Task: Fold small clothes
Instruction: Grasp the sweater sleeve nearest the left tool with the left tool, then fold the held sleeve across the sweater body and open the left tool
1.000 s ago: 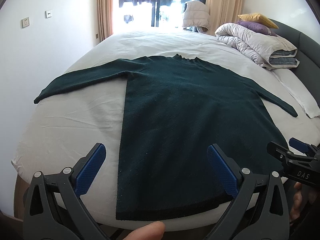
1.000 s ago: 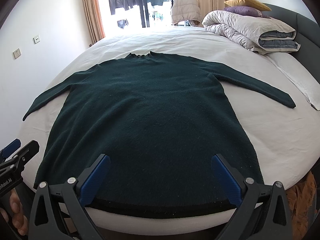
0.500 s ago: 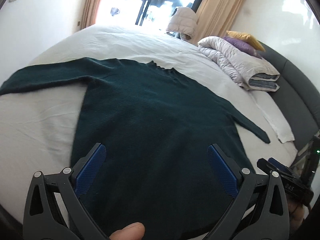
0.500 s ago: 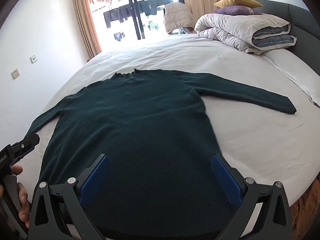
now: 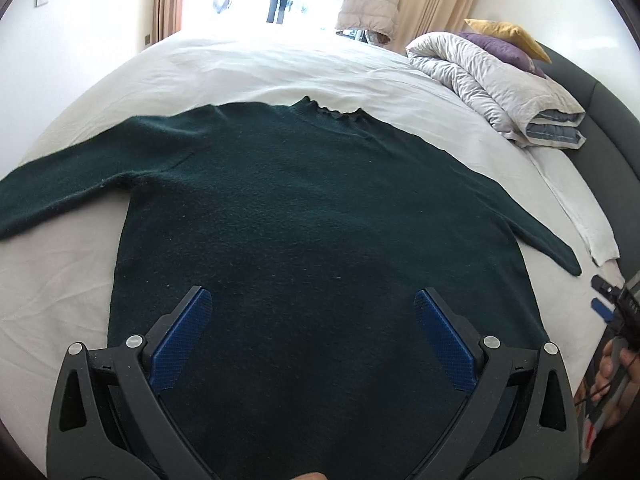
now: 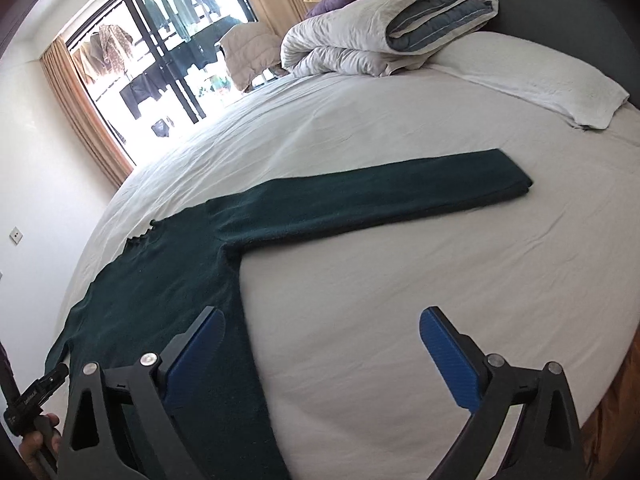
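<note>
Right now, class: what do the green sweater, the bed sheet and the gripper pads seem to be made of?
Sweater: probably knitted wool or a wool-like yarn, matte and fuzzy with a fine nap. Bed sheet: likely woven cotton, matte white with soft creases. Gripper pads: apparently blue rubber or plastic, with a fine gridded texture.

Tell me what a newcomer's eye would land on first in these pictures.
First, the dark green sweater spread flat across the white bed, sleeves stretched out to both sides. Next, the rolled duvet with purple and yellow pillows at the headboard end. Both the left hand-held gripper and the right hand-held gripper hover open, holding nothing.
</note>
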`<state>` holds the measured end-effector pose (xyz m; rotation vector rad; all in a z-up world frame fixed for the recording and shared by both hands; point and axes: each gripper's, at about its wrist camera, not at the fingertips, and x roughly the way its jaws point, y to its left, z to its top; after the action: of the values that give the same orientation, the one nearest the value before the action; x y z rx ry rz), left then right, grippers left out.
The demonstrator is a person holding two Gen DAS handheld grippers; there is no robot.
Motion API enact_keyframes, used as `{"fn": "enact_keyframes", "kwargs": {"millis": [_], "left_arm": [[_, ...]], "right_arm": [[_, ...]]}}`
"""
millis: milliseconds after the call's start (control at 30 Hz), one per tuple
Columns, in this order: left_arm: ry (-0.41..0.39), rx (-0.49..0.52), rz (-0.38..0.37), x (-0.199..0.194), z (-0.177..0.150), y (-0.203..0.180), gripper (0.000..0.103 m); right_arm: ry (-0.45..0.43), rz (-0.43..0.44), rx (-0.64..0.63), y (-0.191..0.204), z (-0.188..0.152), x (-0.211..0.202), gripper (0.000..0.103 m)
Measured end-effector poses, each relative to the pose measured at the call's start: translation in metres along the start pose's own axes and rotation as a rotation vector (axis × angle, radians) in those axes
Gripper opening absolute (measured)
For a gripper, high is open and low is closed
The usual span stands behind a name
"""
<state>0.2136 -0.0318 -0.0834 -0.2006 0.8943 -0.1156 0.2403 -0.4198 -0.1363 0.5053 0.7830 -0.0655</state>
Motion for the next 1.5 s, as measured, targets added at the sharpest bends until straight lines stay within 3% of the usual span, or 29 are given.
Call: {"fn": "enact_keyframes", "kwargs": {"millis": [133, 233, 500, 600, 700, 800, 967, 1033, 1100, 1200, 1367, 1500], "left_arm": [[-0.03, -0.039, 0.021, -0.002, 0.006, 0.037, 0.103], [-0.091, -0.149, 0.039, -0.012, 0.013, 0.091, 0.103], [-0.257, -0.688, 0.065, -0.04, 0.006, 0.307, 0.103], [-0.324, -0.882, -0.027, -0.039, -0.006, 0.371, 0.098], [-0.344, -0.986, -0.105, -0.034, -0.005, 0.407, 0.089], [-0.364, -1.077, -0.193, -0.025, -0.005, 0.43, 0.089], [-0.355, -1.129, -0.253, 0.002, 0.01, 0.454, 0.087], [-0.361, -1.145, -0.26, 0.008, 0.019, 0.469, 0.076], [-0.353, -1.173, -0.263, 0.016, 0.023, 0.483, 0.039], [-0.341, -1.209, -0.259, 0.031, 0.019, 0.497, 0.016], [-0.386, -1.119, -0.143, 0.025, 0.039, 0.481, 0.013], [-0.425, -0.916, -0.052, 0.01, 0.097, 0.418, 0.013]], "right_arm": [[0.015, 0.075, -0.038, 0.04, -0.004, 0.014, 0.101], [0.026, 0.147, -0.131, 0.088, -0.011, 0.02, 0.101], [0.097, 0.272, -0.3, 0.202, -0.038, 0.053, 0.101], [0.127, 0.302, -0.327, 0.229, -0.05, 0.061, 0.101], [0.156, 0.323, -0.352, 0.254, -0.063, 0.063, 0.101], [0.177, 0.335, -0.357, 0.268, -0.074, 0.064, 0.101], [0.201, 0.342, -0.368, 0.279, -0.085, 0.065, 0.101], [0.202, 0.346, -0.369, 0.282, -0.088, 0.062, 0.101], [0.2, 0.347, -0.367, 0.282, -0.088, 0.06, 0.101], [0.195, 0.341, -0.36, 0.279, -0.088, 0.058, 0.101], [0.191, 0.327, -0.313, 0.26, -0.085, 0.058, 0.101], [0.185, 0.324, -0.274, 0.241, -0.082, 0.057, 0.101]]}}
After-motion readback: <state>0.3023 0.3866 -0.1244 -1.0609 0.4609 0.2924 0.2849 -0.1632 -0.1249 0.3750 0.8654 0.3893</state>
